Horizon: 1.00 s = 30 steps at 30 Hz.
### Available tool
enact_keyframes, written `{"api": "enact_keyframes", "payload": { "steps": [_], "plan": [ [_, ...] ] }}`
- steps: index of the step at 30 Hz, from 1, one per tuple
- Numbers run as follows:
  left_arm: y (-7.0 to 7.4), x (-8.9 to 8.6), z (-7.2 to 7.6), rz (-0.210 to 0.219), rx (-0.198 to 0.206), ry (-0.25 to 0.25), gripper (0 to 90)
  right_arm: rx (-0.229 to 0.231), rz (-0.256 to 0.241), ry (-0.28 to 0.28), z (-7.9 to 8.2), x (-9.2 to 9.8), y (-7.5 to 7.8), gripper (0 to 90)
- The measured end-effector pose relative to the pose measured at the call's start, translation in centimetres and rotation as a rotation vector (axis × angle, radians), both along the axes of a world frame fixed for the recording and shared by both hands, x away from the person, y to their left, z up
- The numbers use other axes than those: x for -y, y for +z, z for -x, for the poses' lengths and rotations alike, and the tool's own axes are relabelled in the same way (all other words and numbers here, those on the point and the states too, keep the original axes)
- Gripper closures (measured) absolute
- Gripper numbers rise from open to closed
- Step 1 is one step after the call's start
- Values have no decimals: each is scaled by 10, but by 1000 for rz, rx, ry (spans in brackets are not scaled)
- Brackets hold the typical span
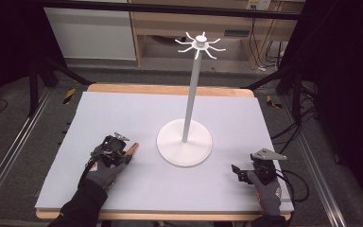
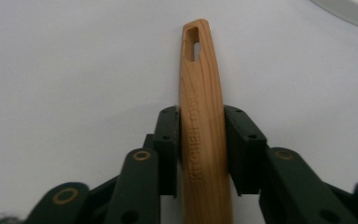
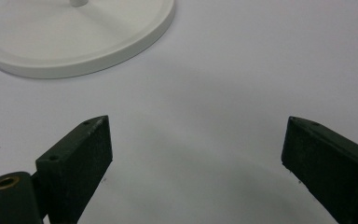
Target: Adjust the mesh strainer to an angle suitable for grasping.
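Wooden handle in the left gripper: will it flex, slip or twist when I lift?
The wooden handle looks solid and probably stiff. Its smooth, rounded sides could slip between the left gripper's fingers. It seems light, though the hidden end may make it pivot.

A dim workroom around a lit, pale tabletop

The table (image 1: pixel 170 90) has a light wooden edge and carries a pale lavender-grey mat (image 1: pixel 123 113) that takes most of the light. Under and around it lies grey carpet (image 1: pixel 23 156), crossed on each side by a metal floor rail (image 1: pixel 9 151) running toward the back. Behind the table stands a light wooden cabinet (image 1: pixel 208 23), with a white panel (image 1: pixel 90 28) just beside it at the left. A black horizontal bar (image 1: pixel 170 9) spans the top of the high view. Black drapes (image 1: pixel 9 38) darken both sides, and black cables (image 1: pixel 288 127) trail over the floor at the right, near yellow-and-black tape marks (image 1: pixel 69 95).
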State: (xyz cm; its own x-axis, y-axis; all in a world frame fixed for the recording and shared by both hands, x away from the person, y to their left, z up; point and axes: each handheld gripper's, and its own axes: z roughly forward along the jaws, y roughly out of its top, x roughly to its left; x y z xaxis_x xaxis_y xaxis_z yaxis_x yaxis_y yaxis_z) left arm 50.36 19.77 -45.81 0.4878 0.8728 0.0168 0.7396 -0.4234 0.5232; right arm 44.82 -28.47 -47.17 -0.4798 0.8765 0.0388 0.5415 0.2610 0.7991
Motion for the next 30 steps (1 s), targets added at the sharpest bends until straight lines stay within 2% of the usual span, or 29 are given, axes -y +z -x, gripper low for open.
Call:
{"api": "enact_keyframes", "payload": {
  "steps": [4, 11, 12, 14, 16, 18, 19, 20, 26, 28, 29, 30],
  "plan": [
    [0, -2, -2, 14, -12, 4, 690, -1, 0, -1, 0, 0, 0, 89],
    [2, -3, 0, 22, 5, 2, 694, -1, 2, 0, 0, 0, 0, 90],
    [6, -5, 2, 35, 26, 4, 694, 1, 1, 2, 0, 1, 0, 90],
    [9, -6, 4, 44, 35, 6, 694, 1, 3, 3, 0, 1, 0, 90],
    [18, -9, 8, 66, 69, 1, 694, -2, 2, 1, 0, 1, 0, 90],
    [21, -10, 10, 77, 78, 0, 695, -1, 2, 1, 0, 1, 0, 90],
    [28, -12, 13, 94, 96, -4, 695, -2, 2, 0, 0, 1, 0, 90],
    [28, -12, 13, 94, 96, -4, 695, -2, 2, 0, 0, 1, 0, 90],
    [46, -16, 21, 151, 158, -4, 695, 2, 7, 3, 0, 1, 0, 90],
    [55, -16, 26, 176, 193, -7, 695, 3, 6, 2, 0, 1, 1, 90],
    [55, -16, 26, 176, 193, -7, 696, -1, 3, 0, 0, 1, 1, 90],
    [60, -15, 29, 190, 221, -6, 696, -1, 3, 0, 0, 1, 1, 90]
  ]
}}
